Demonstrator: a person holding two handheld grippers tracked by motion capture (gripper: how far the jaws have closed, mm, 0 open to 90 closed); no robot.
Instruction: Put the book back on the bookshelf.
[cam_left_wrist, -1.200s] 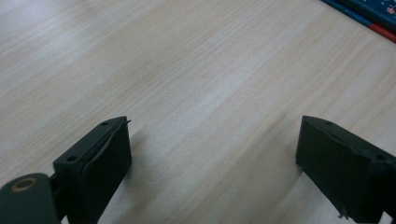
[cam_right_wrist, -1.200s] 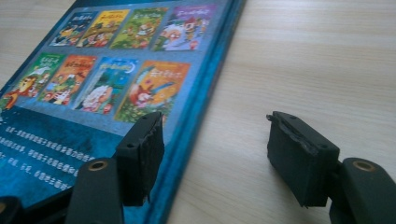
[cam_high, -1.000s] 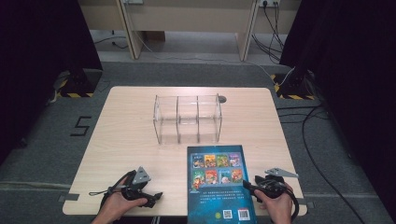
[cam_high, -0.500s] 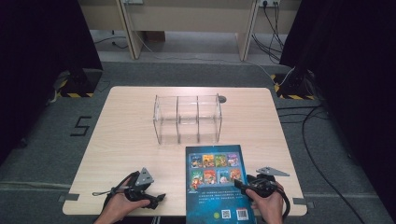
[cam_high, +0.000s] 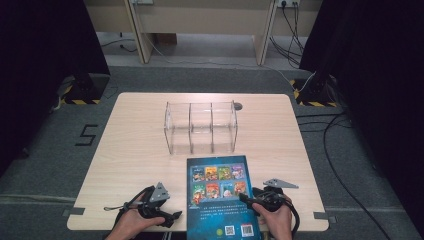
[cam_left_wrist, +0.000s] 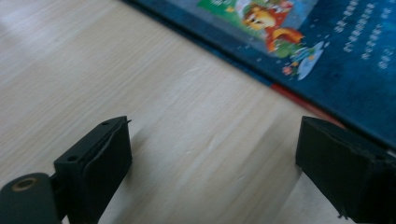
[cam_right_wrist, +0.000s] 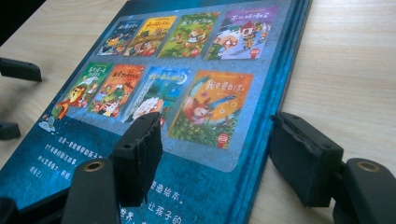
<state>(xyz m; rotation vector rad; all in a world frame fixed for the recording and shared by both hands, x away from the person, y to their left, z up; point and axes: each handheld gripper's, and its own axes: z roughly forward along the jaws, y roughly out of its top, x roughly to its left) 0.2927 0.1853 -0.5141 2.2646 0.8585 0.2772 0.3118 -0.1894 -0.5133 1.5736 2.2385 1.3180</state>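
Item 1, book (cam_high: 218, 199): blue picture book, back cover up, showing two rows of small cover illustrations and two square codes near its lower end. Lies flat at the near edge of the tabletop (cam_high: 135, 145), a little right of the middle, its near end reaching that edge and its far end just short of the rack.

Item 2, clear rack (cam_high: 201, 127): transparent divider stand with three upright compartments, at the middle of the tabletop toward the far edge. Compartments hold nothing visible. A small dark round mark (cam_high: 238, 106) sits on the tabletop just behind the rack's right end.

Item 3, left claw (cam_high: 172, 218): held in the person's left hand (cam_high: 131, 225) at the near edge, left of the book. Jaws stand apart over bare wood; in the left gripper view the book's red-trimmed edge lies beside one jaw, with nothing between the jaws.

Item 4, right claw (cam_right_wrist: 215, 154): held in the person's right hand (cam_high: 276, 220) at the book's right side near the near edge. Jaws spread wide and straddle the book's right edge, one above the cover, the other over the wood just beside the book; the pads do not press on it.
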